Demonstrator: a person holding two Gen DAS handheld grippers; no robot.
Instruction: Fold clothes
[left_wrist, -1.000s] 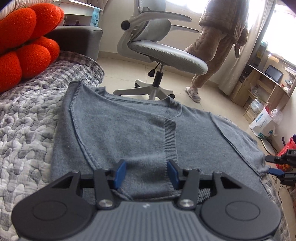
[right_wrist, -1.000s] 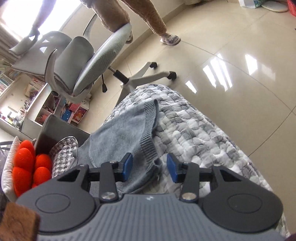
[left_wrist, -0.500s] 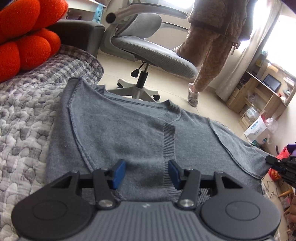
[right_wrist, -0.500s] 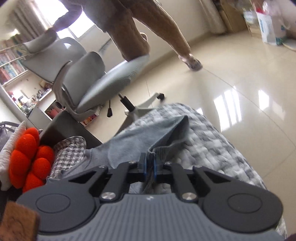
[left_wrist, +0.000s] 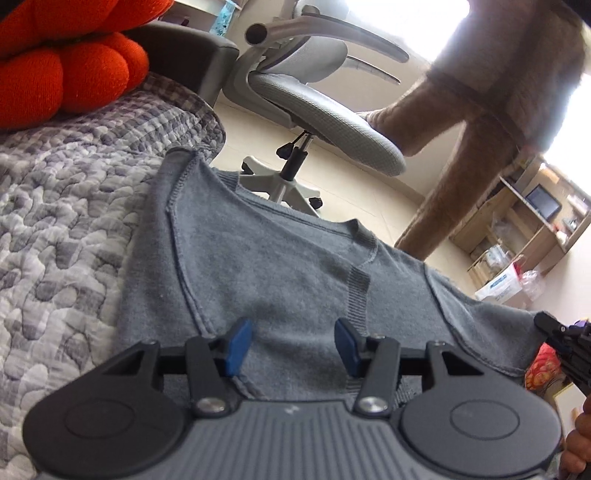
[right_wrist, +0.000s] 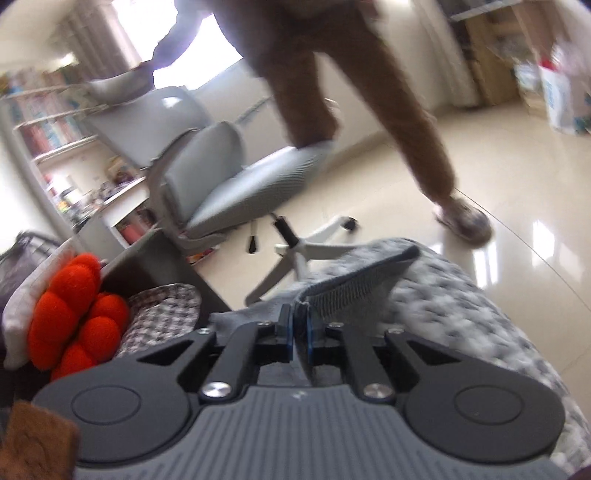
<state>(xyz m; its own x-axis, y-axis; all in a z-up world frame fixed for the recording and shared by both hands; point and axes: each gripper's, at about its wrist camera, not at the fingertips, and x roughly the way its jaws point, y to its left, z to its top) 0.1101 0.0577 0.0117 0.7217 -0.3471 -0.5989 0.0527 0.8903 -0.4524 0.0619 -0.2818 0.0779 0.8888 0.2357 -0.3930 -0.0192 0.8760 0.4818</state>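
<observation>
A grey knit sweater (left_wrist: 280, 266) lies spread front up on the quilted bed cover (left_wrist: 62, 236). My left gripper (left_wrist: 292, 345) hovers low over its lower part, open, blue pads apart over the fabric beside the ribbed centre band. My right gripper (right_wrist: 298, 332) is shut on the sweater's sleeve (right_wrist: 354, 288) near its ribbed cuff, and the sleeve rises off the quilt (right_wrist: 461, 314) towards the jaws. In the left wrist view the right gripper (left_wrist: 563, 341) shows at the far right edge, at the tip of the stretched sleeve.
A grey office chair (left_wrist: 317, 114) stands on the shiny floor just beyond the bed. A person in brown fleecy clothes (right_wrist: 369, 110) stands next to it. A red knotted cushion (left_wrist: 55, 66) and a dark armrest (left_wrist: 184, 55) lie at the bed's far left. Shelves and bags line the wall.
My right gripper closed on the sleeve and lifted it off the quilt, rolling as it rose. The left gripper drifted slightly and stayed open. The person stepped closer to the chair.
</observation>
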